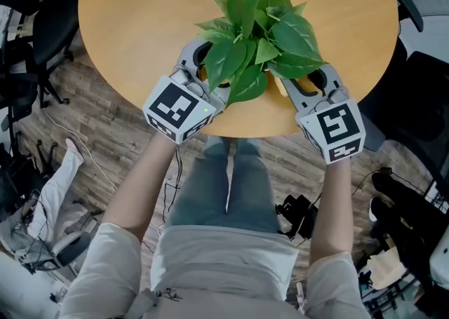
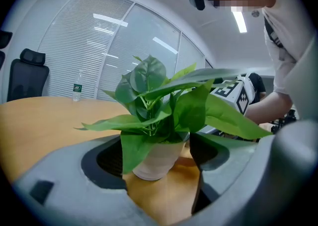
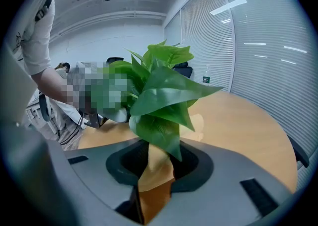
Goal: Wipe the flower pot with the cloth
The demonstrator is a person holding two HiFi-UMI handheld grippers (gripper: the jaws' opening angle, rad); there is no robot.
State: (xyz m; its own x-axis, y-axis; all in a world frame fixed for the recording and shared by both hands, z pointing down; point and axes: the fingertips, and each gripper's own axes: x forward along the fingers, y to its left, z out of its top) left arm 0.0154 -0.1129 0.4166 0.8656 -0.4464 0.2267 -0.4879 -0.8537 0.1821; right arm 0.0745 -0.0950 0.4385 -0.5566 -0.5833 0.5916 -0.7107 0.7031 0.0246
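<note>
Head view, left to right. Left tongs (image 1: pixel 203 68) at about 8 o'clock of the flower pot (image 2: pixel 158 159), released: its own view shows the jaws spread with the white pot standing between their tips; contact with the pot not clear. Pot sits on the round wooden desk (image 1: pixel 140 16) near its 6 o'clock edge, close to the person. From above, the leaves (image 1: pixel 259 30) cover the pot. Right tongs (image 1: pixel 307 85) at about 4 o'clock of the pot, clenched on the yellow cloth (image 3: pixel 156 160). The cloth fills the gap between the jaws and runs forward under the leaves toward the pot; can't tell if it touches the pot. In the left gripper view, far across the desk at 10 o'clock: a small bottle (image 2: pixel 77 92), and a black chair (image 2: pixel 27 73) behind it.
</note>
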